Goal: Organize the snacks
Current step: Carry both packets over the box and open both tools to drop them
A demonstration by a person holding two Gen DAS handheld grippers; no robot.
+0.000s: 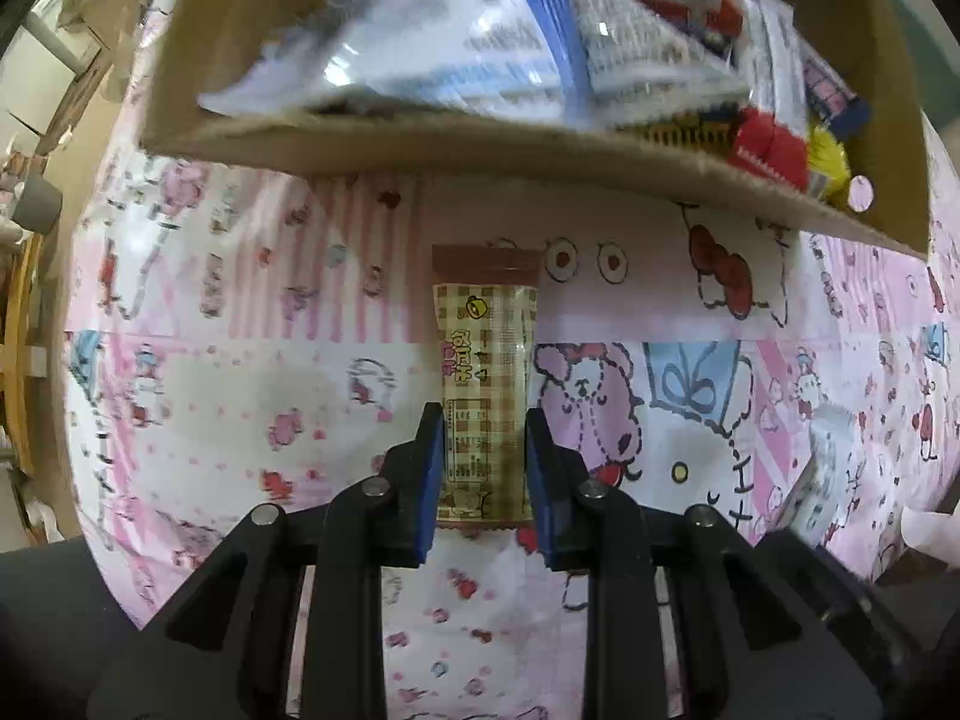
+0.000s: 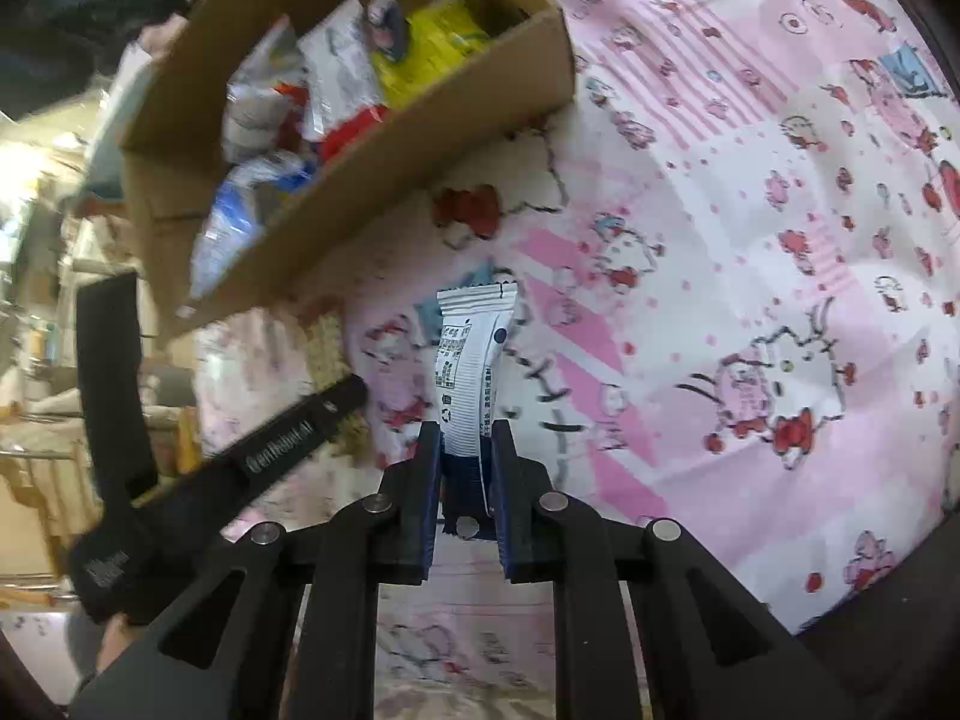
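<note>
– Are the snacks all tidy yet?

– Not quite. The cardboard box (image 2: 360, 138) already has lots of packets in it. The left gripper (image 1: 485, 468) is squeezed tight on a brown checked snack bar (image 1: 485, 384) over the pink tablecloth (image 1: 240, 360), just beside the box.

– And the other one?

– The right gripper (image 2: 467, 468) is pinching a white and blue packet (image 2: 471, 372). I think both go in next
</note>
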